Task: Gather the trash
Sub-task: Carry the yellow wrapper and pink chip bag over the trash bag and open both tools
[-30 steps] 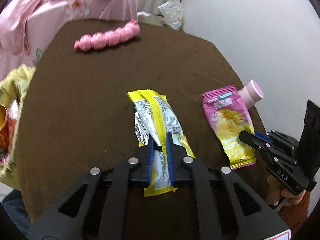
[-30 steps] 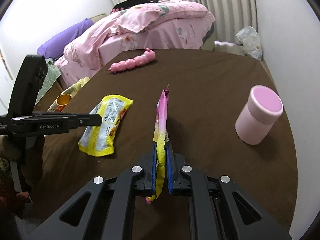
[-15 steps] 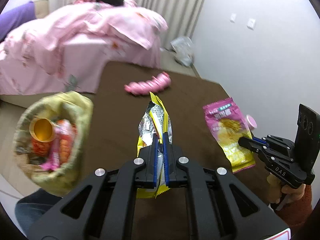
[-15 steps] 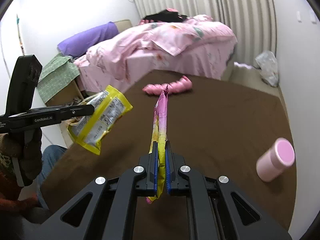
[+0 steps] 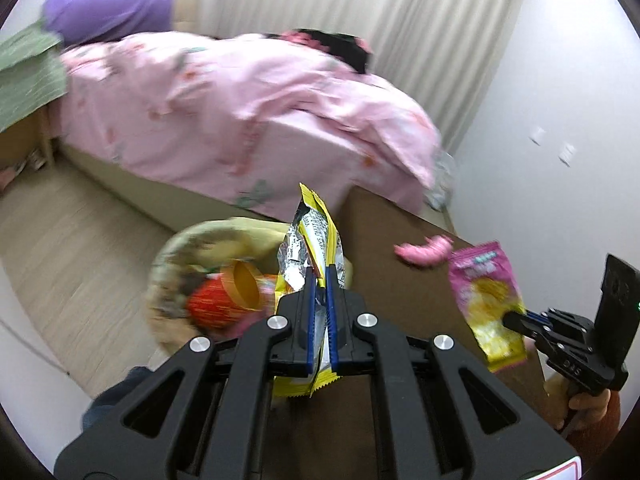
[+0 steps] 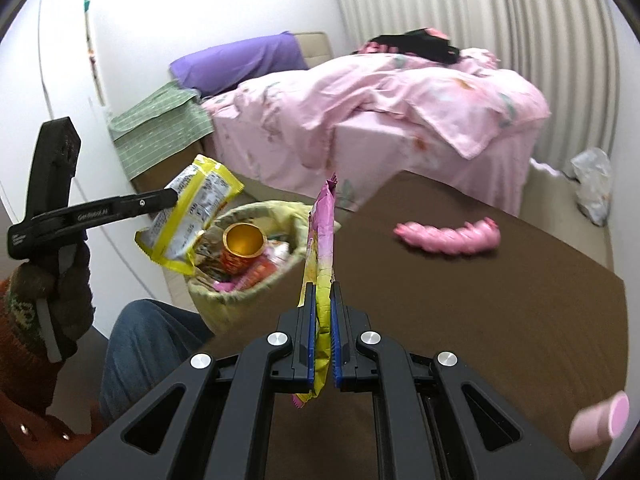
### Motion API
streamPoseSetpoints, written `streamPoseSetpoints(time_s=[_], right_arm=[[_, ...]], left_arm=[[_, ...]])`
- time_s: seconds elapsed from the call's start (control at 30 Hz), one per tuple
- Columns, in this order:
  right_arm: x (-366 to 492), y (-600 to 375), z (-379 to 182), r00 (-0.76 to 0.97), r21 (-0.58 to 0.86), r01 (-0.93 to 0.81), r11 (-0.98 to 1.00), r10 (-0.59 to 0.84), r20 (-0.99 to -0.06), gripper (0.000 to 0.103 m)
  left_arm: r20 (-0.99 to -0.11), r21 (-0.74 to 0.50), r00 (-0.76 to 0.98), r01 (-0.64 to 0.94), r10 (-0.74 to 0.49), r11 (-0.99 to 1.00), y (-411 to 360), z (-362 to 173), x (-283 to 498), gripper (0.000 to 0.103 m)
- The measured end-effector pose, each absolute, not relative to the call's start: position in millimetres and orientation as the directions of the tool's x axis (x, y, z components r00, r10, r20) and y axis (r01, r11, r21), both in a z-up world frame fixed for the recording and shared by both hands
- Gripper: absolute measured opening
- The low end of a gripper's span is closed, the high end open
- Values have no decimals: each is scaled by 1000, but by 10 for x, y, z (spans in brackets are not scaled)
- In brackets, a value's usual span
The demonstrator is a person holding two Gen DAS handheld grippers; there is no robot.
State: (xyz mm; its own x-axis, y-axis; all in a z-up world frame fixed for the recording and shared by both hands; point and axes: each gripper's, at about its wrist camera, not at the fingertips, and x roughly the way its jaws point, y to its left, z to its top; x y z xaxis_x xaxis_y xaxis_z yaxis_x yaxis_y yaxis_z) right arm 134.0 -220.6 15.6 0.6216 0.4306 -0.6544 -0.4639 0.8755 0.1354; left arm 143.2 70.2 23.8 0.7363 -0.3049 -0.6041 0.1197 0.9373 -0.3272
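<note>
**Both wrappers lifted toward the trash bag**

At the left of the right wrist view, the left gripper (image 6: 170, 199) is clamping a yellow wrapper (image 6: 192, 216), crinkled, with a silver printed face, and holding it in the air above the bag (image 6: 240, 296). The bag, lower centre-left, is standing open on the floor against the brown table (image 6: 500, 300), showing a gold-rimmed cup (image 6: 244, 240) inside. At centre the right gripper (image 6: 322, 332) is pinching a pink-and-yellow wrapper (image 6: 322, 240) edge-on, upright. Further right a pink toy (image 6: 448, 234) is lying on the table; a pink cup (image 6: 600, 420) is cut off at the lower right. The bag's other contents are blurring together. A second ago the yellow wrapper was lying flat on the table; now both wrappers are hanging clear of it.
</note>
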Motion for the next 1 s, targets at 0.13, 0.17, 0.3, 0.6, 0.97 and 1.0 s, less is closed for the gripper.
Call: streamPoseSetpoints(time_s=[0.13, 0.17, 0.3, 0.6, 0.97, 1.0], right_arm=[[1679, -1811, 64, 565, 155, -517, 842, 471, -678, 8], [1767, -1715, 33, 550, 164, -525, 835, 480, -684, 8], [2131, -1324, -153, 476, 202, -560, 804, 511, -716, 8], [2823, -676, -805, 339, 192, -580, 792, 449, -827, 8], [2999, -500, -1194, 266, 109, -618, 779, 338, -903, 8], [2995, -508, -1190, 268, 111, -617, 779, 341, -901, 8]], left_arm=[[-624, -364, 724, 62, -293, 929, 1064, 13, 1566, 5], [-627, -371, 720, 59, -296, 927, 1103, -36, 1602, 5], [-633, -398, 705, 59, -320, 915, 1211, -233, 1777, 5], [-712, -375, 626, 43, -318, 926, 1184, -797, 2276, 5], [-789, -303, 541, 69, -291, 950, 1005, -1230, 2420, 5], [-789, -303, 541, 67, -290, 951, 1013, -1234, 2419, 5]])
